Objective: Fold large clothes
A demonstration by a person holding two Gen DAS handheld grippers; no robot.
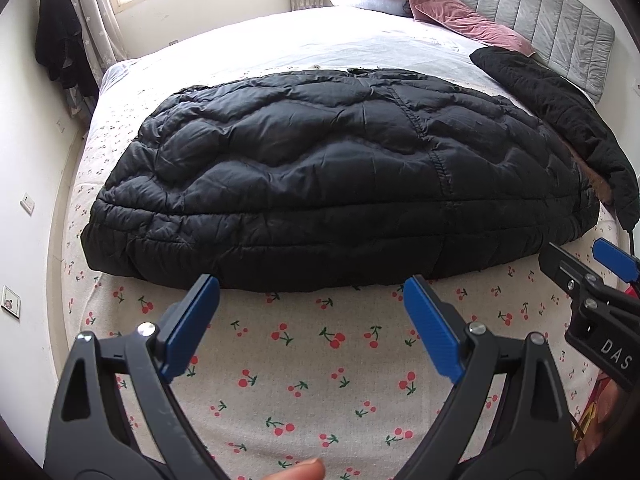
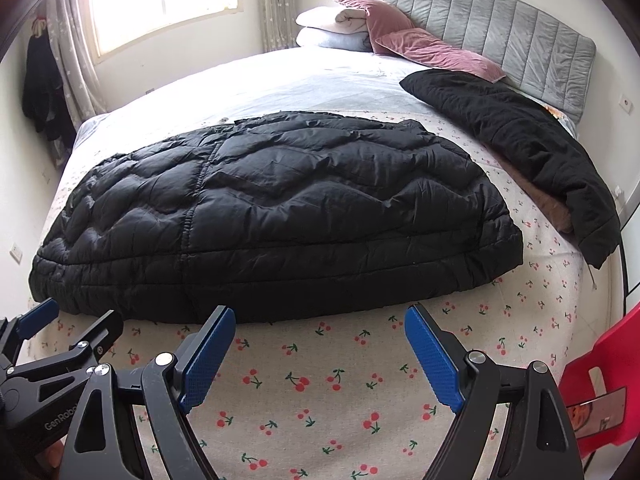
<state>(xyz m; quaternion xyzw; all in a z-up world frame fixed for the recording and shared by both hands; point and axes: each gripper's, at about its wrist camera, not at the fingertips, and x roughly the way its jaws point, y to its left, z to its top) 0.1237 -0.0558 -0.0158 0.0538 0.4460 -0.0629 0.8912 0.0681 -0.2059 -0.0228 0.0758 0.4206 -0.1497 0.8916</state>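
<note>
A large black quilted puffer coat (image 1: 320,176) lies spread flat across the bed; it also shows in the right wrist view (image 2: 276,216). My left gripper (image 1: 312,292) is open and empty, hovering over the cherry-print sheet (image 1: 304,368) just short of the coat's near hem. My right gripper (image 2: 320,320) is open and empty too, just short of the same hem, to the right of the left one. The right gripper shows at the right edge of the left wrist view (image 1: 584,264). The left gripper shows at the lower left of the right wrist view (image 2: 72,324).
A second black jacket (image 2: 520,152) lies along the bed's right side near the grey headboard (image 2: 480,28). Pink cushions (image 2: 420,48) and folded white bedding (image 2: 332,28) sit at the head. A red chair (image 2: 600,384) stands at the right. Dark clothes (image 1: 60,44) hang by the window.
</note>
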